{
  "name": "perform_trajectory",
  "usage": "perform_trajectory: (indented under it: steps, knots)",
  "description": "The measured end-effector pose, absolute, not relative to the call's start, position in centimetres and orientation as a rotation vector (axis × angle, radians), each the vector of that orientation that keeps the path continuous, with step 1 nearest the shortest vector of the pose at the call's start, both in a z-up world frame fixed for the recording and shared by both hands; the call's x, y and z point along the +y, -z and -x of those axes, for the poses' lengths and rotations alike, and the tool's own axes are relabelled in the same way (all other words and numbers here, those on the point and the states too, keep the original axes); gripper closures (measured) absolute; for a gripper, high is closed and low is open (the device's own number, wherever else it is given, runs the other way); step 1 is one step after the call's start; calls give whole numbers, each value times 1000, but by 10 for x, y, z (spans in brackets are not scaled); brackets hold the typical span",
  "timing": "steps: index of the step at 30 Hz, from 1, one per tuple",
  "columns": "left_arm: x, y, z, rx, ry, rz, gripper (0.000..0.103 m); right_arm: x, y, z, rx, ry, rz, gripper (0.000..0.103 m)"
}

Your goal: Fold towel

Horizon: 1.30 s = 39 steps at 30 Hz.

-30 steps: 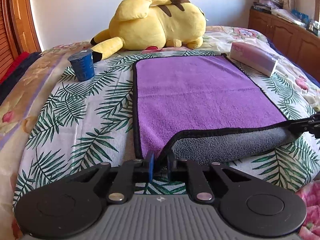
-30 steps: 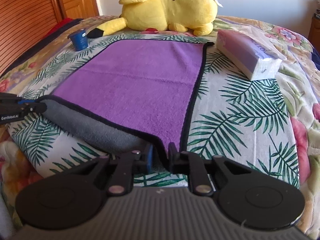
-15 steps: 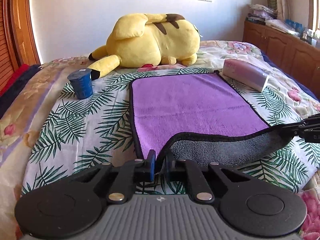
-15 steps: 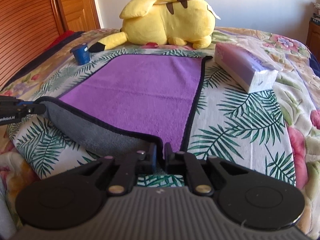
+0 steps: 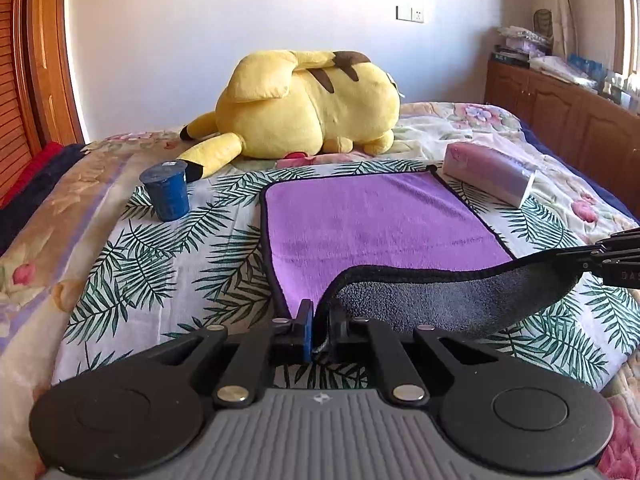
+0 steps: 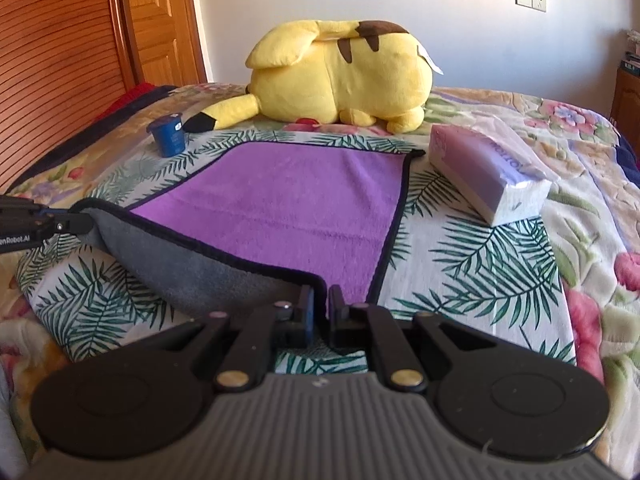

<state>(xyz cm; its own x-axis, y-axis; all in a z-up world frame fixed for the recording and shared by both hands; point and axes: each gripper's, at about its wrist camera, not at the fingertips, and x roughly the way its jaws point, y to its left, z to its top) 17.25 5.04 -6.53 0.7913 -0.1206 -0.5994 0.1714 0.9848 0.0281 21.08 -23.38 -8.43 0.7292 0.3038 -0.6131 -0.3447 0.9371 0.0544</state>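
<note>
A purple towel with a black hem and grey underside lies on the bed; it also shows in the right wrist view. My left gripper is shut on the towel's near left corner. My right gripper is shut on the near right corner. Both corners are lifted off the bed, so the near edge hangs between them with the grey underside facing me. The right gripper shows at the left wrist view's right edge, and the left gripper at the right wrist view's left edge.
A yellow plush toy lies beyond the towel's far edge. A blue cup stands left of the towel. A tissue pack lies to its right. Wooden cabinets stand beyond the bed at right, a wooden door at left.
Both grippers have risen with the towel's near corners, lifting the near edge higher and showing more grey underside. The far part of the towel has stayed flat.
</note>
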Motion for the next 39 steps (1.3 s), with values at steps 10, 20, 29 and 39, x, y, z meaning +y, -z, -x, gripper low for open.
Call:
perform_trajectory:
  steps: [10, 20, 29, 39]
  knots:
    - [50, 63, -177, 621, 157, -98, 96, -230, 77, -213, 614, -381, 84, 97]
    - [50, 56, -184, 594, 161, -101, 97, -225, 72, -216, 570, -394, 112, 98]
    - [49, 48, -194, 571, 169, -112, 97, -228, 72, -226, 549, -387, 123, 98]
    - [48, 46, -207, 564, 169, -117, 97, -230, 68, -238, 522, -388, 122, 98]
